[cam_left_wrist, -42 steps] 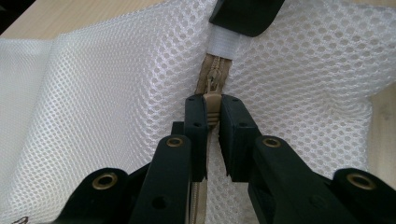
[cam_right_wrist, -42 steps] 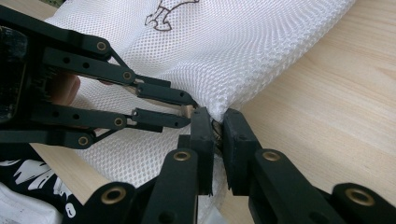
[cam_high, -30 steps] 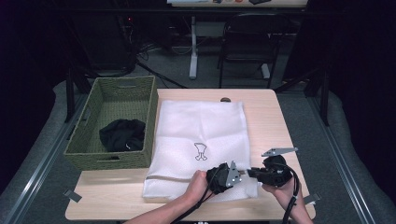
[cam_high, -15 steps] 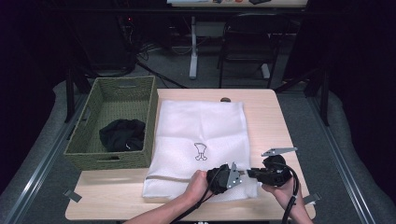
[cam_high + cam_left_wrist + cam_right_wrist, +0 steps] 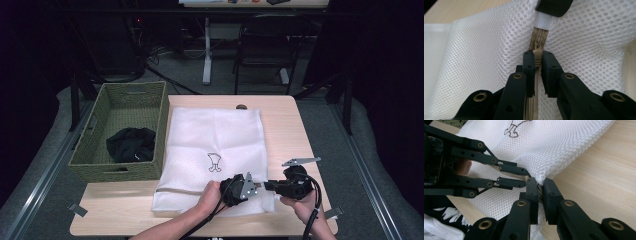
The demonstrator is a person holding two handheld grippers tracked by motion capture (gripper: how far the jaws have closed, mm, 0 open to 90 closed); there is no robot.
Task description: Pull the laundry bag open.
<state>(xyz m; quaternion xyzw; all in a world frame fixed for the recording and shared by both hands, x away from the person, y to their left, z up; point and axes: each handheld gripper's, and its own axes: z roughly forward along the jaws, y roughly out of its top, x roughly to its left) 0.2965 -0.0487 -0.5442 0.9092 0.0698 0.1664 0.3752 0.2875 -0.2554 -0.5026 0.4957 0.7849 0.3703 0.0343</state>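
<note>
A: Where is the mesh bag (image 5: 215,150) lying?

B: Flat in the middle of the counter (image 5: 295,130) in the high view, its printed mark facing up. Its zipper (image 5: 537,50) runs along the edge nearest the bottom of the frame.

A: What has the left gripper (image 5: 239,187) got?

B: In the left gripper view its jaws are nearly closed, pinching the tan zipper pull (image 5: 537,55) between the 2 pads. The zipper tape runs up the centre of that frame to a white end tab (image 5: 543,22).

A: And the right gripper (image 5: 270,186)?

B: It sits at the lower right of the high view, pointing toward the left gripper. In the right gripper view its jaws are closed down on the corner of the bag at the zipper end, the mesh bunched between the pads. The left gripper's jaws come in from the left of that frame, just beside it.

A: Anything else around?

B: A green woven basket (image 5: 90,160) stands at the left of the bag, touching its side, with a black garment (image 5: 131,144) inside.
</note>
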